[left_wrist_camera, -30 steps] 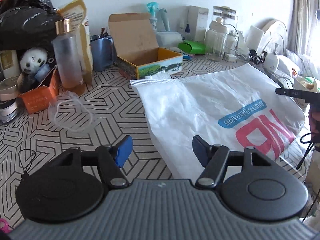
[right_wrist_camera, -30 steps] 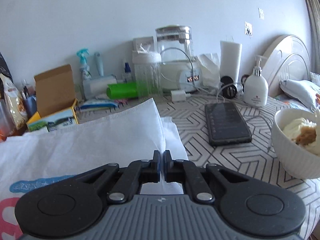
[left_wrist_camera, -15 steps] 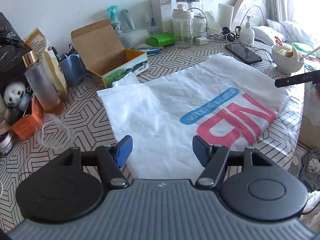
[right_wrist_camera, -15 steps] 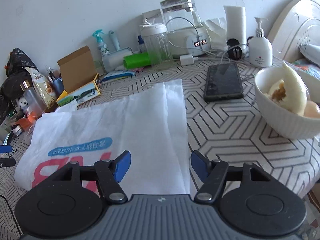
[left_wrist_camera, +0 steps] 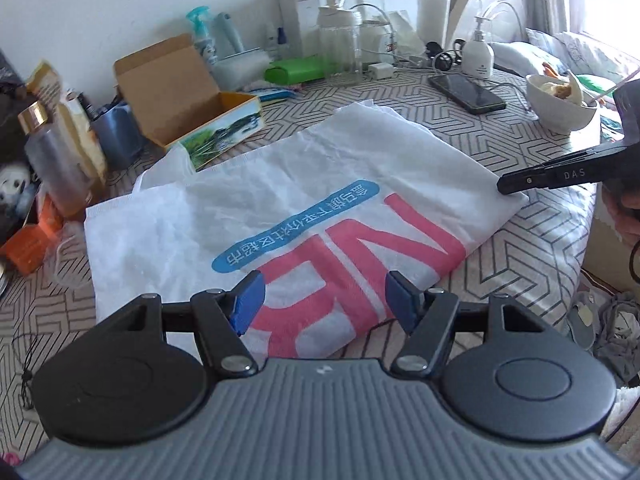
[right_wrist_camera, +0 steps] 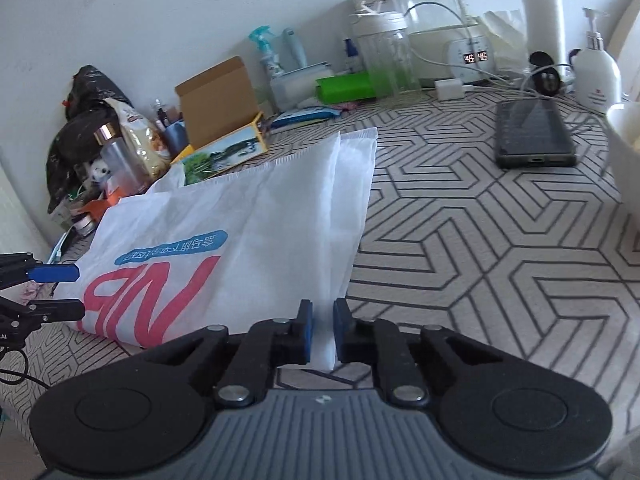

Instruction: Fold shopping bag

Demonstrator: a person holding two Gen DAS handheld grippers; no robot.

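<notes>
On the patterned tabletop [left_wrist_camera: 520,264] your white printed shopping bag [left_wrist_camera: 280,200] lies flat with one side doubled over, further folds seemingly left, your right gripper [right_wrist_camera: 322,330] nearly closed on its corner, your left gripper [left_wrist_camera: 322,300] wide open.

Clutter lines the table's [right_wrist_camera: 500,248] far edge: box [left_wrist_camera: 176,92], jars [left_wrist_camera: 340,46], phone [right_wrist_camera: 534,134], bowl [left_wrist_camera: 560,106] at the right. Bare tabletop lies right of the bag [right_wrist_camera: 248,236], toward the near edge.
</notes>
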